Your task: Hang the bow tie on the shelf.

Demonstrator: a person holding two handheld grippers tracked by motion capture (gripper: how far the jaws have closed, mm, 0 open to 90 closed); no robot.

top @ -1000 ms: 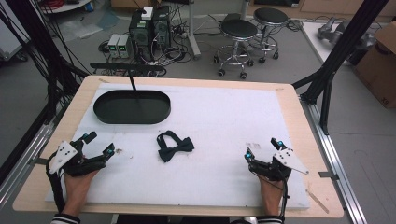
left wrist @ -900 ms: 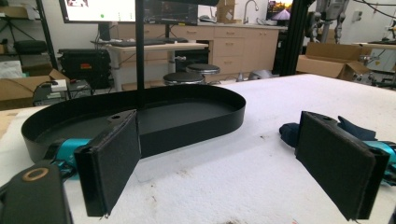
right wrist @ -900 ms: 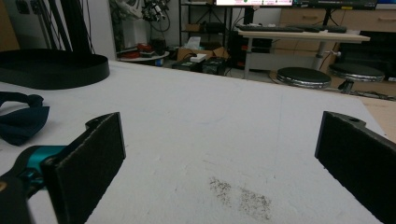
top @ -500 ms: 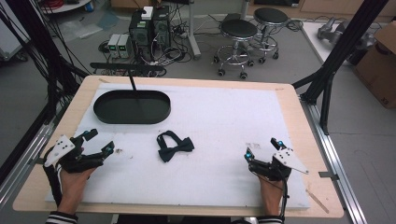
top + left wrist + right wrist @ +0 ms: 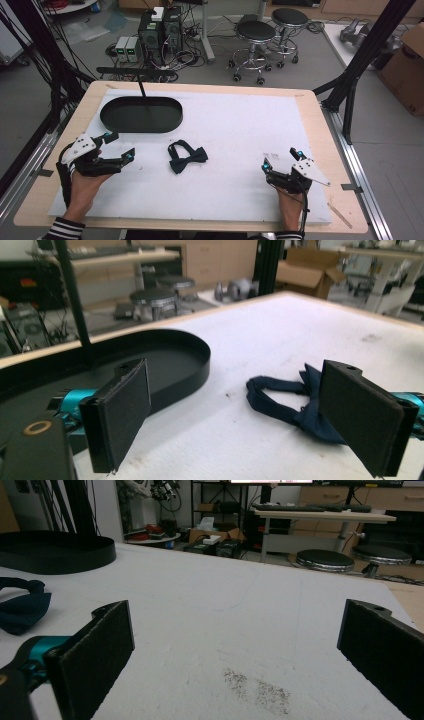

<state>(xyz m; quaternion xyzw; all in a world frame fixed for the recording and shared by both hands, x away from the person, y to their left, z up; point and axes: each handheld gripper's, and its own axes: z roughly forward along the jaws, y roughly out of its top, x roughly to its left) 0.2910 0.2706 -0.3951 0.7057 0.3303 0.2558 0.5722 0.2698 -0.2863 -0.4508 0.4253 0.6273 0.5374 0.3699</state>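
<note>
Both grippers, left (image 5: 120, 145) and right (image 5: 280, 159), gape empty; bow tie (image 5: 186, 157) lies between, black tray (image 5: 141, 114) beyond.

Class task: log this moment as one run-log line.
left gripper: open, near dark blue fabric bow tie | right gripper: open | black oval tray: empty

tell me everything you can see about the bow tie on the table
The bow tie is dark navy, soft fabric by its look, with a knotted bow and a thin neck strap looped behind it. It lies flat and limp on the white mat, just in front of the black oval tray but apart from it. Nothing touches it except the mat. In the left gripper view it sits beyond the open left tongs, partly hidden by one pad; in the right gripper view only its edge shows.
</note>
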